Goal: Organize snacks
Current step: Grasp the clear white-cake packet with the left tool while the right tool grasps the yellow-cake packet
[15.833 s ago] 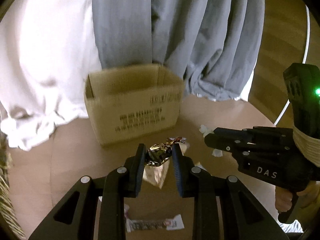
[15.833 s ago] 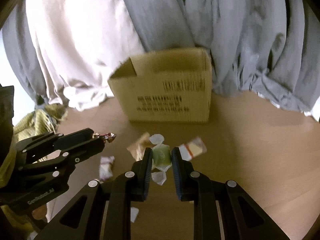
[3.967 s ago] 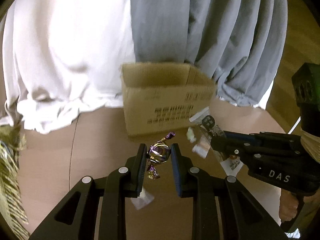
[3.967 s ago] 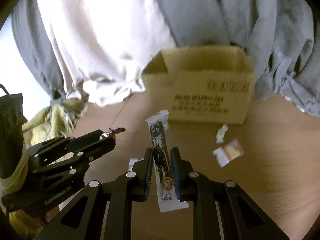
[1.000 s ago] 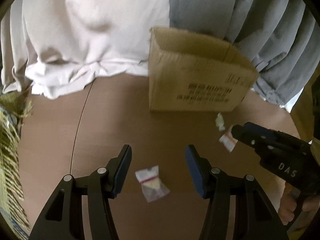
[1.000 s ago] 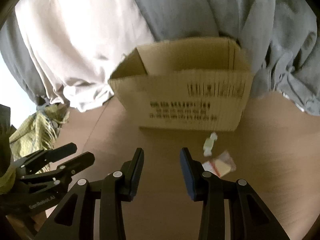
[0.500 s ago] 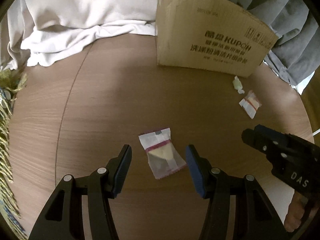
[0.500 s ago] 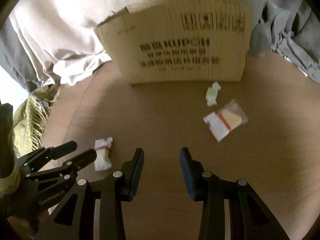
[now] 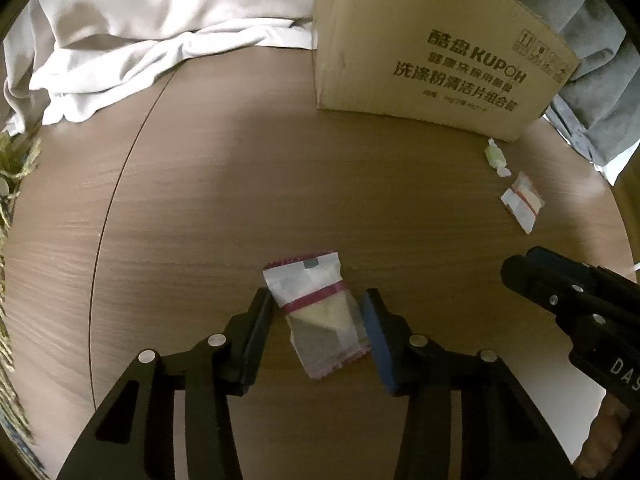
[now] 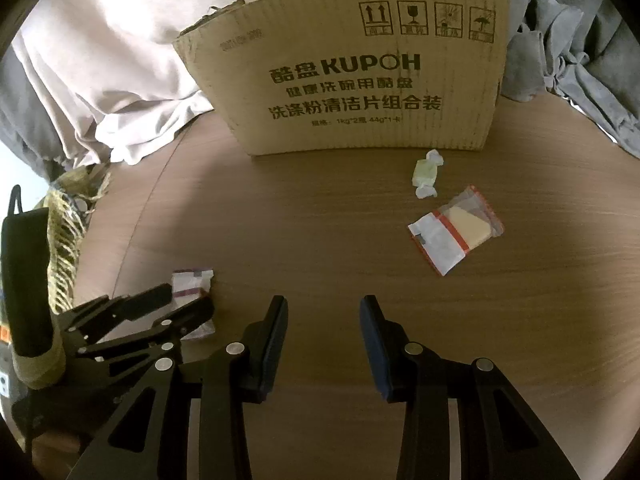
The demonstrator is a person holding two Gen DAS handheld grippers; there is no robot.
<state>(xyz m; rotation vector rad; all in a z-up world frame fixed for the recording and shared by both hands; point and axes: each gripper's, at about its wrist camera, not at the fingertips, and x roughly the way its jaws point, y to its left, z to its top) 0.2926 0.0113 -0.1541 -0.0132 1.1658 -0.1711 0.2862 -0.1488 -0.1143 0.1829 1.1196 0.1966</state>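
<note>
Left wrist view: left gripper (image 9: 316, 320) low over the round wooden table (image 9: 200, 200), jaws closing with a red-banded snack packet (image 9: 318, 318) lying flat between them — pads not yet pressing it. Right wrist view: right gripper (image 10: 323, 332) parted, nothing between the fingers. Toward the table's far edge, cardboard box (image 10: 352, 76); just before its right corner, a pale green candy (image 10: 426, 174) and a second red-banded packet (image 10: 456, 234), near each other, not touching.

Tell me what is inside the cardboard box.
The inside of the cardboard box cannot be seen: both wrist views show only its printed outer walls, from below the rim. Three snacks still lie outside on the wooden table.
</note>
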